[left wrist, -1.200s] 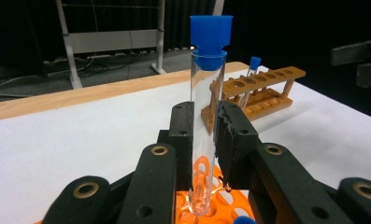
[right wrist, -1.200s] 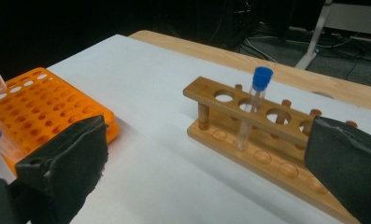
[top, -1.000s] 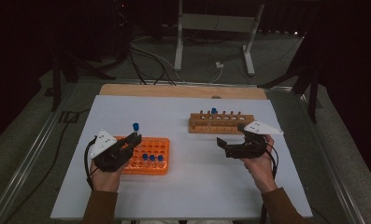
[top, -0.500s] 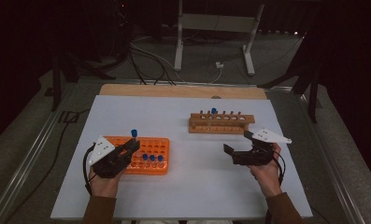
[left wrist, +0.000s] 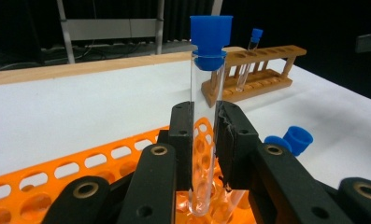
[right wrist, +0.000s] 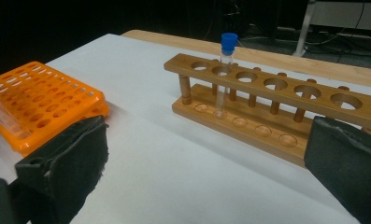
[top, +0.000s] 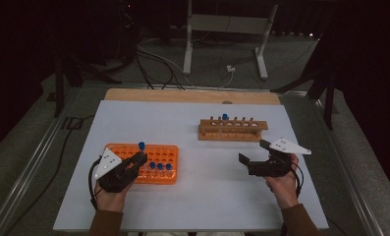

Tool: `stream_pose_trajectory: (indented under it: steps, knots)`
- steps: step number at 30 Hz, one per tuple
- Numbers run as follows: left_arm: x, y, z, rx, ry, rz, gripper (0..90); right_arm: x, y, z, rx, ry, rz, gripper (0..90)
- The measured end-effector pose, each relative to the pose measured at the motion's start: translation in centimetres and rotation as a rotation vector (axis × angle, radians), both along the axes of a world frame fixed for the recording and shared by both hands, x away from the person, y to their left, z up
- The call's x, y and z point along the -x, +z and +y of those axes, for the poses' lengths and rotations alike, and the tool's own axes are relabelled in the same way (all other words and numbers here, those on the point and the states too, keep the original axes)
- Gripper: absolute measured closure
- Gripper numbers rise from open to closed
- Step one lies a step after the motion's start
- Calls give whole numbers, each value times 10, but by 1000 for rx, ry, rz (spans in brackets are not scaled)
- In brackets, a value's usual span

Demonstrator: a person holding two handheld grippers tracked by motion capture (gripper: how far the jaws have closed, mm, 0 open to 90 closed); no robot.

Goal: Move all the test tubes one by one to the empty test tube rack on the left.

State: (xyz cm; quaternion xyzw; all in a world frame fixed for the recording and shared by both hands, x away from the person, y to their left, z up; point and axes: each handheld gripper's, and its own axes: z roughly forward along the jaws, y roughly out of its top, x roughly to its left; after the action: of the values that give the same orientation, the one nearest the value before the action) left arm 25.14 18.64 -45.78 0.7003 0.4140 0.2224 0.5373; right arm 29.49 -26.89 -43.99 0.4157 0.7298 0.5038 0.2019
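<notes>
Two grippers are working over the white surface (top: 202,196). At the left, the left gripper (top: 139,160) is pinching a clear tube (left wrist: 204,126) with a blue cap (left wrist: 211,35) between its fingers (left wrist: 183,135), holding it upright over the orange rack (top: 158,153), its tip hanging just above the holes. Three more blue-capped tubes (top: 159,167) are standing in that rack. Farther right, a wooden rack (top: 233,129) is carrying one capped tube (right wrist: 225,70). At the right, the right gripper (top: 249,160) is hovering near it, fingers (right wrist: 75,158) spread wide and gripping nothing.
</notes>
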Motion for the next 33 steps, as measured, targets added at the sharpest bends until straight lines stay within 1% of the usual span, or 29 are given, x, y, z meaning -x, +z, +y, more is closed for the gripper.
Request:
stream_pose_trajectory:
  steps: [9, 16, 22, 26, 29, 33]
  knots:
    - [4, -9, -3, -21, -12, 24, 782, 0, -1, -3, -7, -3, 5, 0]
    - [7, -19, -2, -72, -4, 55, 783, 1, -3, -4, -10, 3, 6, 1]
    - [8, -22, -4, -117, -14, 76, 783, 2, -3, -5, -11, 2, 8, 1]
    - [7, -25, -7, -157, -24, 96, 784, 2, -4, -4, -10, 6, 8, 1]
    - [7, -26, -9, -174, -25, 103, 783, 2, -4, -4, -7, 8, 8, 1]
    - [8, -26, -11, -201, -28, 102, 784, 2, -4, -4, -8, 9, 8, 1]
